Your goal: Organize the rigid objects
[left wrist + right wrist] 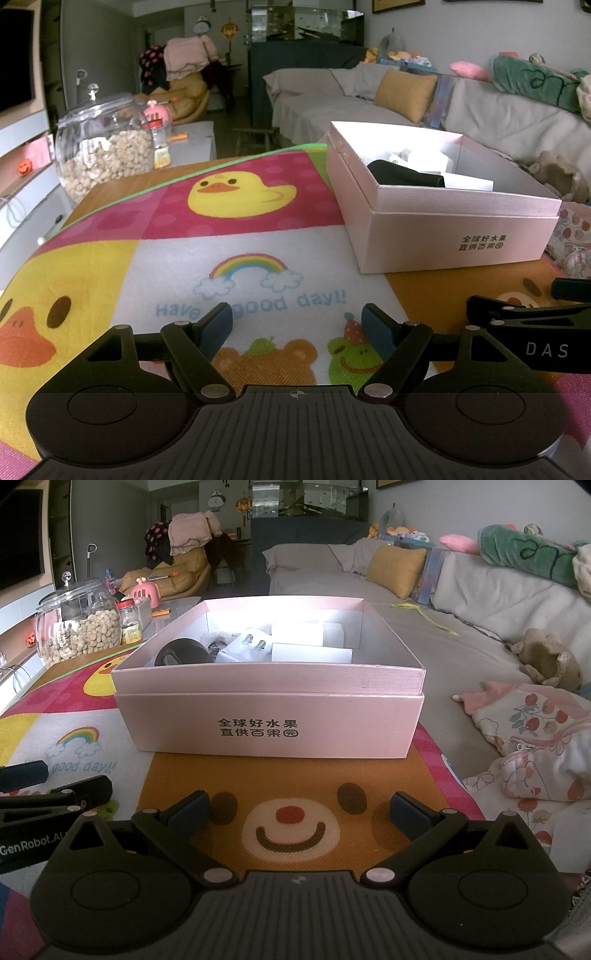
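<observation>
A pink cardboard box (280, 725) with black printed characters stands on the cartoon play mat (236, 258), straight ahead in the right wrist view and at the right (461, 236) in the left wrist view. Inside lie a black round object (181, 651), a white plug adapter (243, 646) and white boxes (310, 644). My left gripper (297, 325) is open over the rainbow patch, with nothing between its fingers. My right gripper (301, 808) is open over the bear face, just short of the box, also empty. The right gripper's fingers (517, 310) show at the left wrist view's right edge.
A glass jar of nuts (103, 147) stands at the table's far left, with a small red-lidded bottle (130, 622) beside it. A grey sofa (461, 627) with cushions and a patterned cloth (535, 738) lies to the right of the table.
</observation>
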Available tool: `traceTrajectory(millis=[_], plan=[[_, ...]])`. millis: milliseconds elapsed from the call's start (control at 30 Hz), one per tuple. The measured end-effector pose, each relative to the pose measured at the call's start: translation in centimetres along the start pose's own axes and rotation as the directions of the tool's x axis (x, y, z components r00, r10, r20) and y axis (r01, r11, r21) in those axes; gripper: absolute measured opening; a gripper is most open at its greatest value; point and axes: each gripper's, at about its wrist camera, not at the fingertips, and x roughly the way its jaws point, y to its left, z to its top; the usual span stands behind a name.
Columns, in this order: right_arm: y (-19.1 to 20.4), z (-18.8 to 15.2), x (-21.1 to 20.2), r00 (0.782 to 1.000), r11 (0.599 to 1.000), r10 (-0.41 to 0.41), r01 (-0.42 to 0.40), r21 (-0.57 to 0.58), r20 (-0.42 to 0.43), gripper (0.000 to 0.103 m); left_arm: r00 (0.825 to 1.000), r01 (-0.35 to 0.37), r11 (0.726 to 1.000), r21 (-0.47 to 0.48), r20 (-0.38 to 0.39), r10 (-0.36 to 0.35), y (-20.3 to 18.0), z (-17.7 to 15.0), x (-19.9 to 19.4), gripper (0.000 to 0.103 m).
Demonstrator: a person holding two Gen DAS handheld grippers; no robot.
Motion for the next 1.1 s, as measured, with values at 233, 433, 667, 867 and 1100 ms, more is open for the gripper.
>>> traceTrajectory(millis=[233,433,667,867,1100], plan=[[0.01,0.0,0.0,1.0,1.0,0.0,0.0,0.0,0.0,0.103,1.0,0.0,1.0,0.0,0.0,0.0,0.01,0.01,0.02,0.082],[0.0,0.0,0.0,1.0,1.0,0.0,0.0,0.0,0.0,0.103,1.0,0.0,1.0,0.0,0.0,0.0,0.0,0.01,0.03,0.082],[0.01,0.0,0.01,1.0,1.0,0.0,0.0,0.0,0.0,0.103,1.0,0.0,1.0,0.0,0.0,0.0,0.0,0.01,0.01,0.082],[0.01,0.01,0.02,1.0,1.0,0.0,0.0,0.0,0.0,0.103,1.0,-0.008,1.0,0.008,0.001,0.008,-0.07,-0.03,-0.01,0.082],[0.01,0.0,0.01,1.0,1.0,0.0,0.0,0.0,0.0,0.103,1.0,-0.002,1.0,0.002,0.0,0.002,-0.03,0.02,-0.01,0.082]])
